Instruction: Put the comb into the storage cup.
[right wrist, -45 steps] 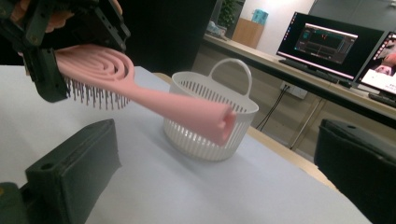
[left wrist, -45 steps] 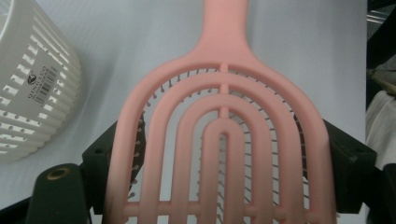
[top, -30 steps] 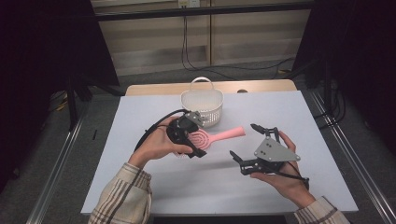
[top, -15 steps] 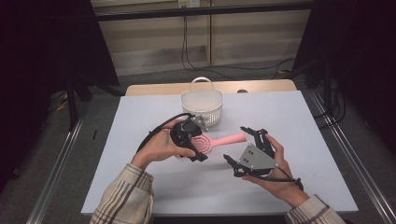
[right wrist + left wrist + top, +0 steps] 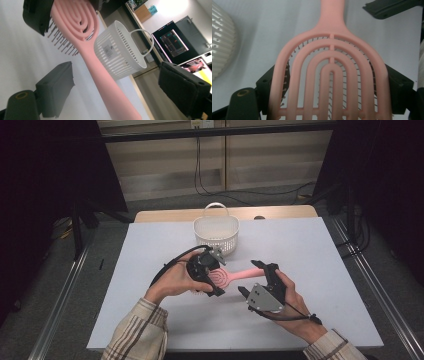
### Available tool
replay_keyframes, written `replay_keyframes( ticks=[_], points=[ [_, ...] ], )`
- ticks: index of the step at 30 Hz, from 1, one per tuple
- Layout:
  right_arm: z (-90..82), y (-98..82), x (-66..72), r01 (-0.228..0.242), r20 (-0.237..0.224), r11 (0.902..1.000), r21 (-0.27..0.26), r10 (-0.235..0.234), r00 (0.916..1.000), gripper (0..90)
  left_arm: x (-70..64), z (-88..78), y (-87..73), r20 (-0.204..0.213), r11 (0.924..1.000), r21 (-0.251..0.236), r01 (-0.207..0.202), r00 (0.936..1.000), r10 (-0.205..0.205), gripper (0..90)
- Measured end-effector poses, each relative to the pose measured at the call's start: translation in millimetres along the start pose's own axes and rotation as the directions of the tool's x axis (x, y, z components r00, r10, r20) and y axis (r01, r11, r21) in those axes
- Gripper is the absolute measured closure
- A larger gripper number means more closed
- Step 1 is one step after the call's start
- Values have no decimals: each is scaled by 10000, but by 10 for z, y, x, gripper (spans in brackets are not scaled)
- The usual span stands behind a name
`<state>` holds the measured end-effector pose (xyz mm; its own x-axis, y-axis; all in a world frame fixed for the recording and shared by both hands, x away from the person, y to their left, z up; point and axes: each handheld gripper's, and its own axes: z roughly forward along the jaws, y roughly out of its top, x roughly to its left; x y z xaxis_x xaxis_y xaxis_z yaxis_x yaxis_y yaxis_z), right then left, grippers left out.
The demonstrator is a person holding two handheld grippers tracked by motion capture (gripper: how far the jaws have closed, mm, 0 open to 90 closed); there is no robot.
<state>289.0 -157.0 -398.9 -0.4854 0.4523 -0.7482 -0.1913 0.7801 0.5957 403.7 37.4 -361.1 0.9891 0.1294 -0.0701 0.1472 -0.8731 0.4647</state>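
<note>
The left hand-held gripper [image 5: 214,270] grips the head of the pink hairbrush [image 5: 226,277] above the desk [image 5: 150,250]. The right hand-held gripper [image 5: 257,277] has just been closing around the handle, not yet pressing it. The handover seems half done; the white basket [image 5: 216,234] is still empty.

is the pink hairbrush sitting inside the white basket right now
No, the pink hairbrush is clamped by its head in the left gripper, in front of the white basket.

You see the table [image 5: 320,270] lit brightly from above, dark surroundings, soft shadows, and a close, blurred brush [image 5: 332,75].
</note>
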Motion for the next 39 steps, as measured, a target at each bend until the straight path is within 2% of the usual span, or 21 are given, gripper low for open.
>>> replay_keyframes(
  ticks=[2, 3, 5, 7, 9, 12, 14, 16, 17, 20, 21, 22, 26, 30, 32, 34, 35, 36, 39],
  points=[
    [18, 0, 48, 492, 116, 9987, 109, -493, 9987, 158, -4, 9, 2, 1, 10000, 27, -15, 10000, 15, 197],
    [24, -1, 64, 545, 156, 9984, 137, -547, 9984, 162, -14, 19, 2, -10, 9999, -36, 94, 10000, -94, 197],
    [46, -9, 88, 715, 259, 9971, 243, -722, 9971, 169, -24, 23, 4, -151, 10000, 48, -44, 9999, 45, 197],
    [65, -15, 109, 870, 297, 9957, 309, -879, 9957, 190, -35, 26, 5, 33, 9999, -98, 40, 10000, -40, 197],
    [78, -13, 149, 1097, 303, 9931, 408, -1110, 9934, 207, -52, 20, 22, -88, 10000, 68, -38, 10000, 38, 197],
    [88, 5, 205, 1654, 452, 9850, 486, -1676, 9848, 238, -72, 22, 36, -10, 9999, 10, -144, 9999, 144, 197],
    [99, 18, 236, 1939, 605, 9795, 547, -1971, 9785, 266, -79, 29, 40, -98, 10000, -52, 39, 9999, -40, 197],
    [118, 25, 258, 2331, 506, 9702, 659, -2366, 9703, 335, -74, 28, 36, -61, 10000, -85, 50, 10000, -50, 197],
    [120, 27, 278, 2439, 547, 9668, 757, -2483, 9671, 354, -62, 20, 35, -37, 10000, -5, -69, 10000, 69, 197],
    [147, 39, 320, 2753, 744, 9574, 873, -2818, 9566, 373, -65, 25, 32, -41, 9999, -116, 55, 10000, -56, 197],
    [151, 47, 335, 2886, 767, 9522, 999, -2966, 9519, 392, -63, 25, 32, -43, 9999, -109, 52, 10000, -53, 197],
    [163, 58, 340, 3151, 911, 9439, 989, -3239, 9417, 395, -61, 24, 34, -10, 10000, -77, -4, 10000, 3, 197],
    [172, 100, 384, 3558, 1033, 9293, 991, -3652, 9252, 457, -71, 21, 34, -30, 9999, -104, 33, 10000, -33, 197],
    [185, 111, 403, 3650, 1272, 9249, 1062, -3767, 9176, 493, -57, 19, 25, 14, 9998, -131, 134, 9999, -134, 197],
    [202, 112, 425, 3944, 1264, 9118, 1141, -4071, 9046, 510, -54, 22, 26, 45, 9998, -146, 160, 9999, -159, 197],
    [224, 113, 453, 4097, 1364, 9050, 1143, -4228, 8959, 547, -55, 29, 32, 33, 9999, -90, 80, 10000, -80, 197],
    [236, 122, 455, 4253, 1360, 8972, 1190, -4391, 8881, 565, -53, 33, 34, 64, 9999, -54, 87, 9999, -87, 197],
    [244, 121, 472, 4160, 1373, 9005, 1263, -4312, 8917, 575, -56, 38, 33, 19, 9999, -53, 113, 9999, -112, 197],
    [265, 122, 476, 4098, 1476, 9022, 1349, -4272, 8920, 623, -40, 33, 31, 87, 9998, -137, 168, 9998, -167, 197]
  ],
)
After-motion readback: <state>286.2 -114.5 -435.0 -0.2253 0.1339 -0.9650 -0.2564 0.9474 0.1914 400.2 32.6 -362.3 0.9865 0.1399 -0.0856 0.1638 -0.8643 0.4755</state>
